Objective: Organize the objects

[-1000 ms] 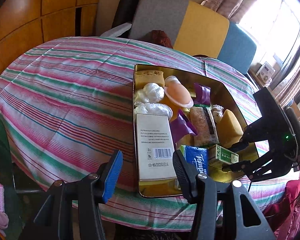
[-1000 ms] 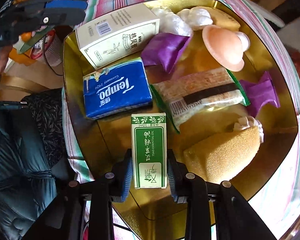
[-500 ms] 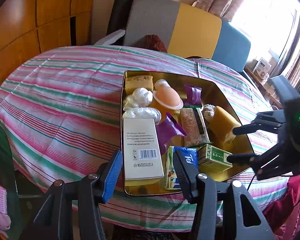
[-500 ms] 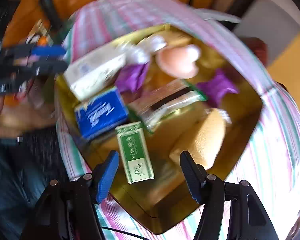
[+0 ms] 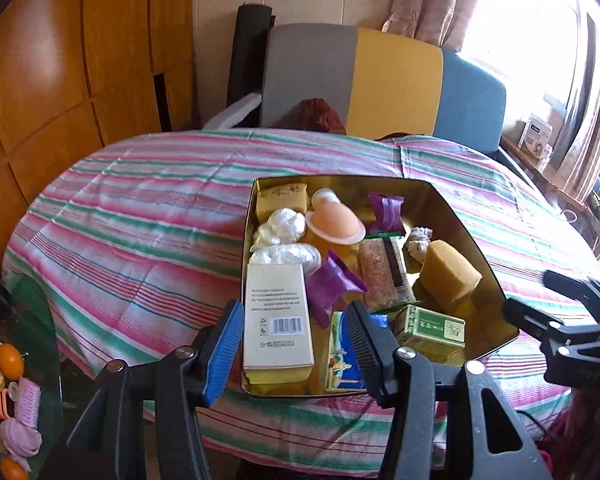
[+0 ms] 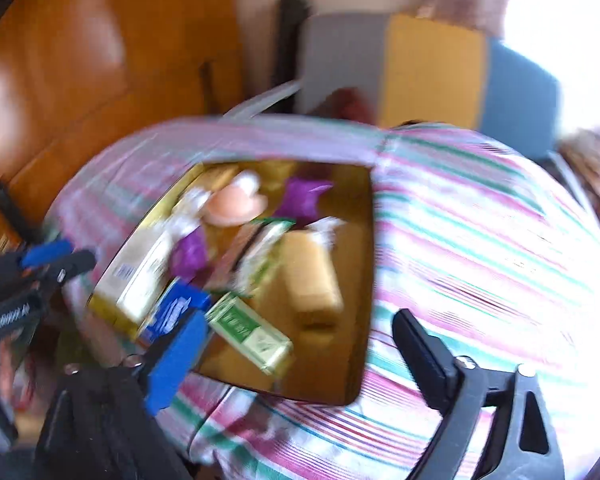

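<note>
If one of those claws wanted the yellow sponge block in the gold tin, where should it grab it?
Probably from above, pinching the two long side faces of the yellow sponge block. It lies tilted near the right wall of the gold tin, with its top face clear. A crumpled white wrapper crowds its far end and the green box its near end, so the long sides look freest.

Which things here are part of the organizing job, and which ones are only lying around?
Job: gold tray, green box, white box, blue tissue pack, yellow sponge, purple packets, right gripper, jaws opening, empty.

Lying around: striped tablecloth, sofa, oranges, hair rollers.
</note>
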{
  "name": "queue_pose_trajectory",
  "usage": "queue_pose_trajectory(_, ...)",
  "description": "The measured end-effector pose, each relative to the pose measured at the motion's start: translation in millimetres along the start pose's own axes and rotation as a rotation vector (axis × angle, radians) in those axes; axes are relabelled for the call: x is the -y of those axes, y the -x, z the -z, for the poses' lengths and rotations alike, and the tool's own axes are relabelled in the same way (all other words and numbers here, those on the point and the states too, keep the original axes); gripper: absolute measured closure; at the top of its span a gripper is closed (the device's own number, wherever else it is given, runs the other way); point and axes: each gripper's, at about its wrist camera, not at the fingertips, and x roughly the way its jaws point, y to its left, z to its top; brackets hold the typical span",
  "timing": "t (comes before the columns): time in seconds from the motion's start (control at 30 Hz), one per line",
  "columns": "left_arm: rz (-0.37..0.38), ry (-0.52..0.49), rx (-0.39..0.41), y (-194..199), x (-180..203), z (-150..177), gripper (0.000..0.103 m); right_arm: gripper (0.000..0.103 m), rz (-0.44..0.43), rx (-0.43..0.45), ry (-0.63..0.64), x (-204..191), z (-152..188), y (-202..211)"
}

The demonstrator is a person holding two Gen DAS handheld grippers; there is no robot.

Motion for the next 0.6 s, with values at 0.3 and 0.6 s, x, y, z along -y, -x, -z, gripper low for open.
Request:
queue_pose_trajectory(0.3,0.0,-0.004,0.048,12.7,19.7,-1.6,0.04,0.0,0.128,0.137,-0.122,3.9,6.4,28.1)
queue_pose_trajectory(0.6,-0.122,0.01,0.134,22.1,9.3,0.9,0.04,0.0,0.161,0.149,-0.168,-7.3,2.7,18.7)
